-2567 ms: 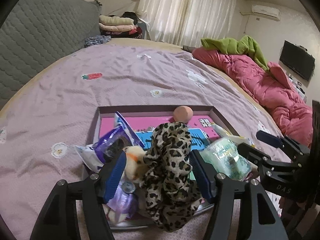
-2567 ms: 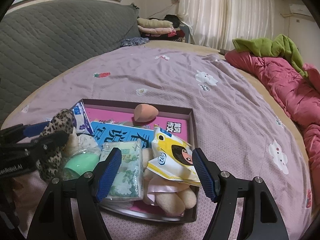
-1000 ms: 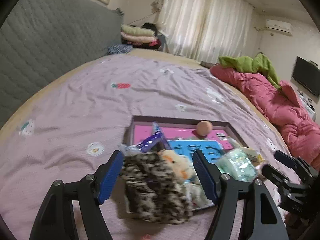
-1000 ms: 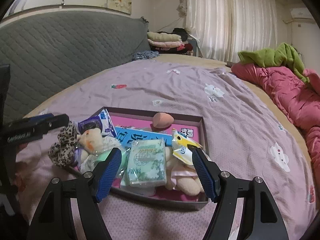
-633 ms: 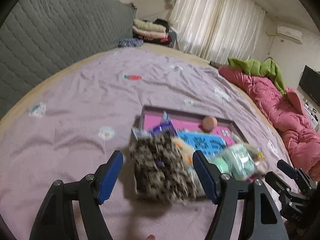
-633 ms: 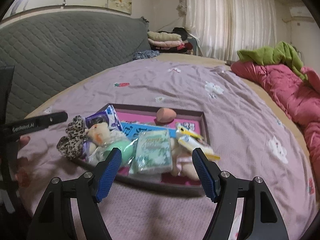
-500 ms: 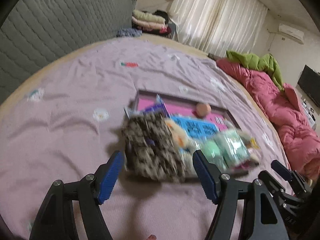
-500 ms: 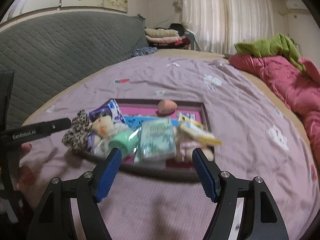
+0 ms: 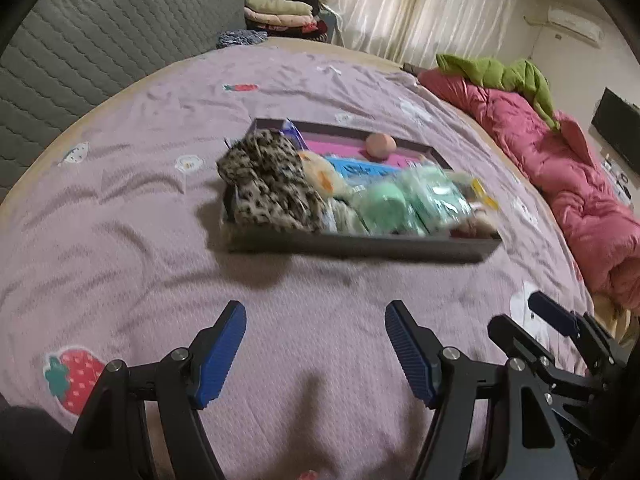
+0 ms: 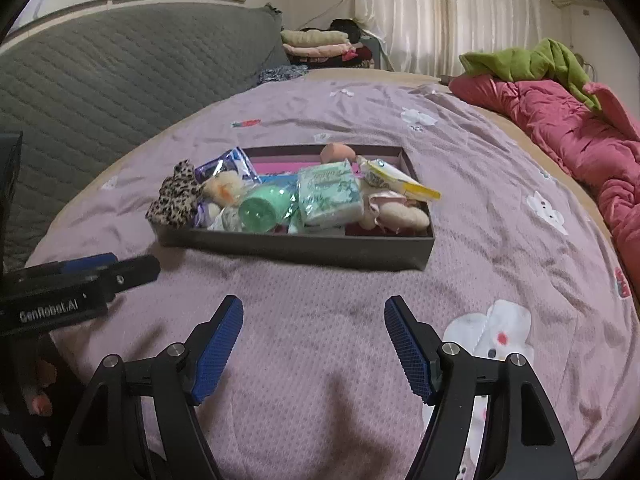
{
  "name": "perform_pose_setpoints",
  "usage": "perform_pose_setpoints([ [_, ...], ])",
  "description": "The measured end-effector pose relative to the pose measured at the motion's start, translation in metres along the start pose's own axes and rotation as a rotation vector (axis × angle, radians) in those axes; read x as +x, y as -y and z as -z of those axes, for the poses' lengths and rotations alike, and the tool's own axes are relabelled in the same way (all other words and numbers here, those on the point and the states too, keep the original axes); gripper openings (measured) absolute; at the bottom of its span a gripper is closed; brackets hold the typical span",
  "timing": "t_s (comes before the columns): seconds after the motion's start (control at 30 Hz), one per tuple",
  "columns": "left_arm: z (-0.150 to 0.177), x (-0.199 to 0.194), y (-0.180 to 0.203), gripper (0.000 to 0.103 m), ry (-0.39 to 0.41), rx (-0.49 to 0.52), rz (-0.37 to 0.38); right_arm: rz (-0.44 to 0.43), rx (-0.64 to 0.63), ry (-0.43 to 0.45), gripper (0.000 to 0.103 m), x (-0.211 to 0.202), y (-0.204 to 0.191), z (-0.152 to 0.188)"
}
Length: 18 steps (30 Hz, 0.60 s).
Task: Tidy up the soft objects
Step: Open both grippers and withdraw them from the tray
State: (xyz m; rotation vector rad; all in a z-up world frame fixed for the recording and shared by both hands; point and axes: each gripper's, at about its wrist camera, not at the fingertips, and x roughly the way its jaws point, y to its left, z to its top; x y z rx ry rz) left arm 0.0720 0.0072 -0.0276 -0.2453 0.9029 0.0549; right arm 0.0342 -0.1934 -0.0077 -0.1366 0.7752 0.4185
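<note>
A dark shallow box sits on the purple bed sheet, filled with soft items. A leopard-print scrunchie lies at its left end, also in the right wrist view. Beside it are a green ball, a green tissue pack, a peach sponge, a yellow-edged packet and a plush toy. My left gripper is open and empty, well short of the box. My right gripper is open and empty too.
A pink duvet with a green blanket lies along the right. A grey quilted headboard stands at the left. Folded clothes are stacked at the back. The left gripper shows in the right wrist view.
Both grippers have pulled back from the box, which now looks smaller and farther. The left gripper, earlier around the scrunchie, is clear of it; the scrunchie rests in the box.
</note>
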Motion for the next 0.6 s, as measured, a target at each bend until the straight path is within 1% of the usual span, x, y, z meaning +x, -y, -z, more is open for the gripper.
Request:
perform_pose_setpoints([
  [0.27, 0.014, -0.006, 0.014, 0.072, -0.019, 0.052, -0.003, 0.004, -0.014, -0.003, 0.075, -0.008, -0.005, 0.007],
  [0.6, 0.021, -0.007, 0.017, 0.072, -0.034, 0.066, -0.004, 0.009, -0.007, -0.014, 0.075, -0.009, 0.0, 0.011],
])
